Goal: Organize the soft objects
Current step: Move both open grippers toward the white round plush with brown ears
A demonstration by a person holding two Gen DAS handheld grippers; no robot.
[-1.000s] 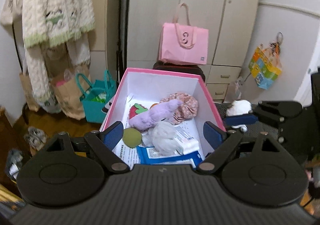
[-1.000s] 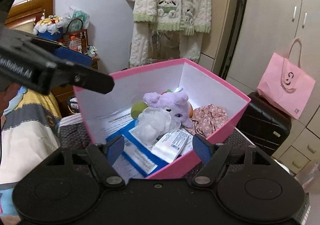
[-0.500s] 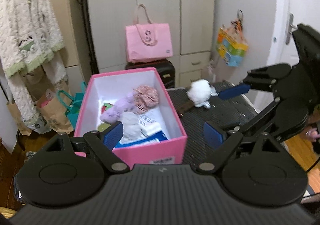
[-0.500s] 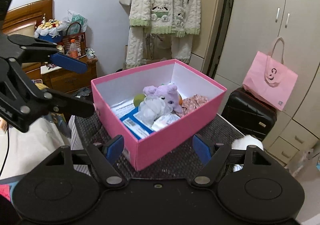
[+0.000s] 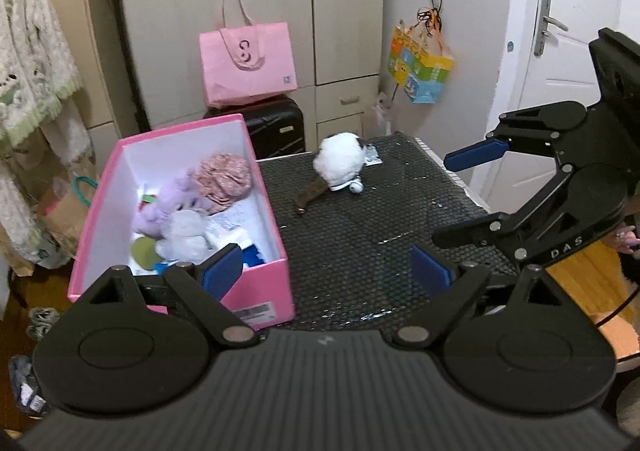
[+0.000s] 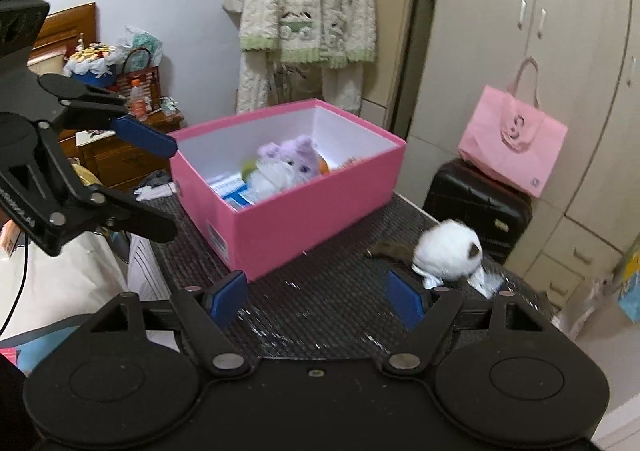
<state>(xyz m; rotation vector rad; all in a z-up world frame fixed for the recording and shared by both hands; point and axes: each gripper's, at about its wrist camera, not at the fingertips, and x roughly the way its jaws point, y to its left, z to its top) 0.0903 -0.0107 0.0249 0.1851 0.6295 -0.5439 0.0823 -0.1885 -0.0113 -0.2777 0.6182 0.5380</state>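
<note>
A pink box [image 5: 280,283] [image 6: 320,207] stands on the black mesh table [image 5: 380,219] [image 6: 332,291]. It holds a purple plush [image 5: 168,203] [image 6: 294,157], a white plush [image 5: 186,233], a pink floral cloth [image 5: 226,179], a green ball and packets. A white plush [image 5: 340,161] [image 6: 446,251] with a brown tail lies on the table outside the box. My left gripper [image 5: 326,273] [image 6: 160,179] is open and empty at the box's near corner. My right gripper [image 6: 316,297] [image 5: 460,199] is open and empty above the table.
A pink tote bag [image 5: 248,59] [image 6: 512,139] sits on a black suitcase [image 5: 276,127] against the wardrobe. A knitted cardigan [image 6: 308,11] hangs behind the box. A colourful bag [image 5: 420,67] hangs by the door. A wooden dresser [image 6: 116,155] stands at left.
Both grippers have drawn back from the box and turned right. The white plush on the table has come into fuller view. Both stay open and empty.
</note>
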